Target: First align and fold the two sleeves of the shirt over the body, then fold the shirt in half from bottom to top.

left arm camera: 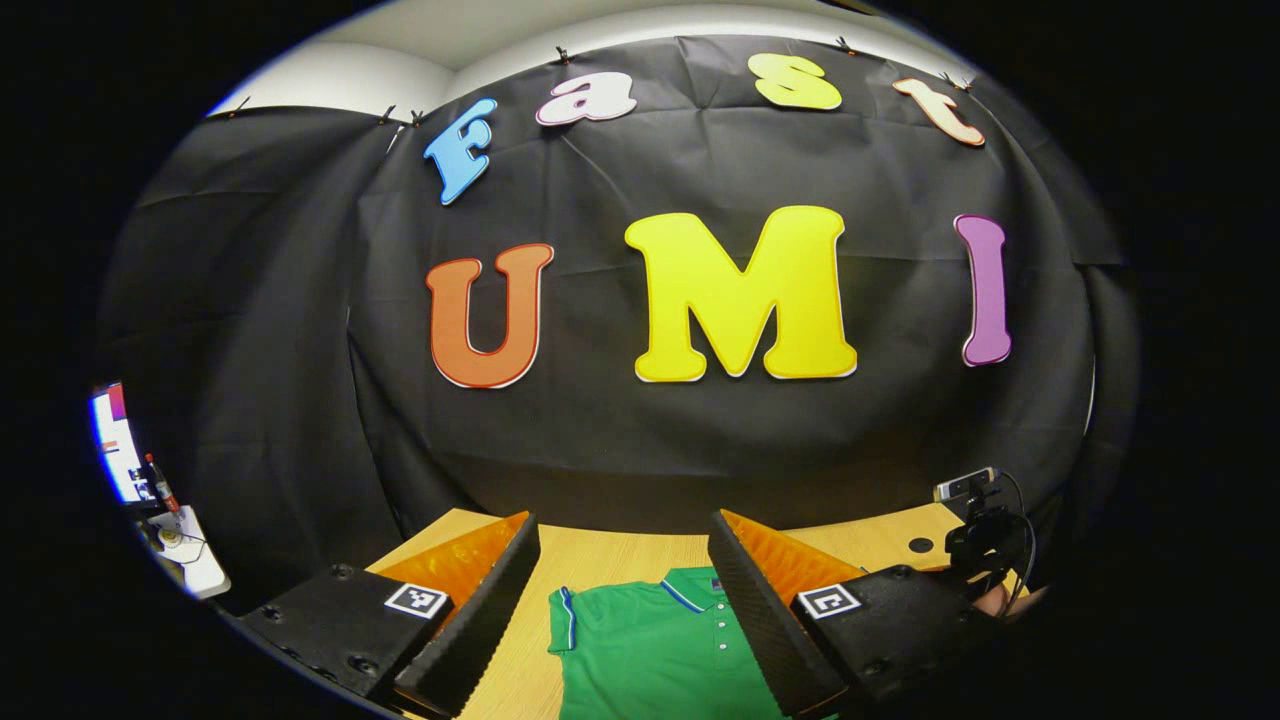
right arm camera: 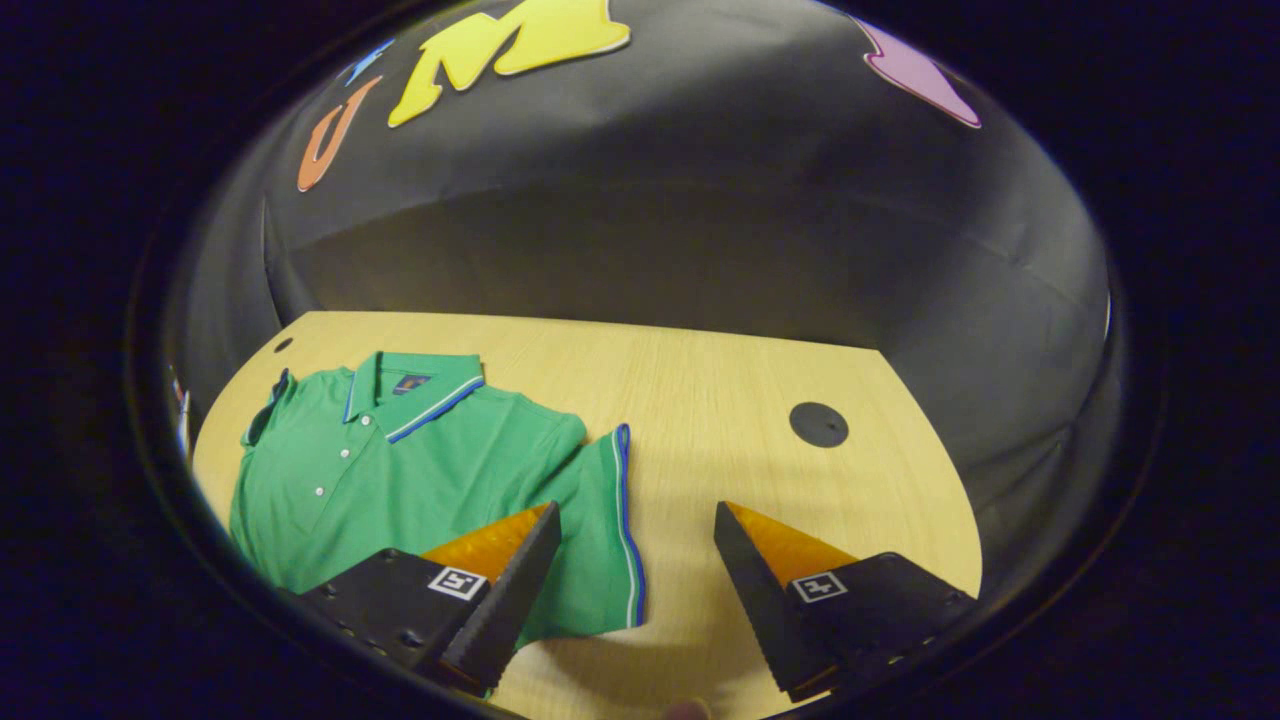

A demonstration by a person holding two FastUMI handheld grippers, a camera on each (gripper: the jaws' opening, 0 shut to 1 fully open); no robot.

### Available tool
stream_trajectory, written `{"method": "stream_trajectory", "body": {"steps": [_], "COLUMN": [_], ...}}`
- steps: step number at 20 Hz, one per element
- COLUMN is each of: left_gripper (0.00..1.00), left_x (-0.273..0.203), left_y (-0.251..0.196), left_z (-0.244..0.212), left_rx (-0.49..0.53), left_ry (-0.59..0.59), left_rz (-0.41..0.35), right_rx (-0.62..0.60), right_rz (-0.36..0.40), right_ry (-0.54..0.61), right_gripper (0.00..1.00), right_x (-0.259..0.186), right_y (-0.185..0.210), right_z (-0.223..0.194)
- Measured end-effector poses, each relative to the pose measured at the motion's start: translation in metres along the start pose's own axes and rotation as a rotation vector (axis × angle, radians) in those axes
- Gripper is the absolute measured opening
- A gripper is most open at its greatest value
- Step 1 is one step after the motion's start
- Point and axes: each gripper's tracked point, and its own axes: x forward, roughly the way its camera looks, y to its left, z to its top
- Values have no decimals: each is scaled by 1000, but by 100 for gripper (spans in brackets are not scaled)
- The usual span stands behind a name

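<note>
We've got both grippers, left [left arm camera: 623, 540] and right [right arm camera: 636, 522], spread wide above the green shirt [right arm camera: 400, 470] lying flat on the bench [right arm camera: 720, 400].

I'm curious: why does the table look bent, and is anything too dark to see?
Right gripper view: the fisheye lens curves the table, and the shirt is sharp and evenly lit. Left gripper view: the wall bulges, and its edges fade dark.

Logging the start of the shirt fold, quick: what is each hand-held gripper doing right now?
Left hand-held gripper: open, holding nothing, above the green polo shirt.
Right hand-held gripper: open, holding nothing, over the shirt's sleeve.
</note>
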Motion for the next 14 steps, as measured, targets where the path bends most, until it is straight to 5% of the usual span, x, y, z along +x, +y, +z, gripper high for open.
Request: {"method": "stream_trajectory", "body": {"steps": [4,7,14], "left_gripper": [100,100,100], "left_x": [1,5,9], "left_y": [-2,-6,-9], "left_z": [-3,-1,-6], "left_rx": [13,25,15], "left_ry": [14,7,20], "left_rz": [2,-6,-13], "right_rx": [4,3,127], "right_rz": [20,33,60], "right_ry": [38,63,72], "right_gripper": [77,51,5], "right_x": [11,15,24], "right_y": [4,8,11], "right_z": [-9,-16,-20]}}
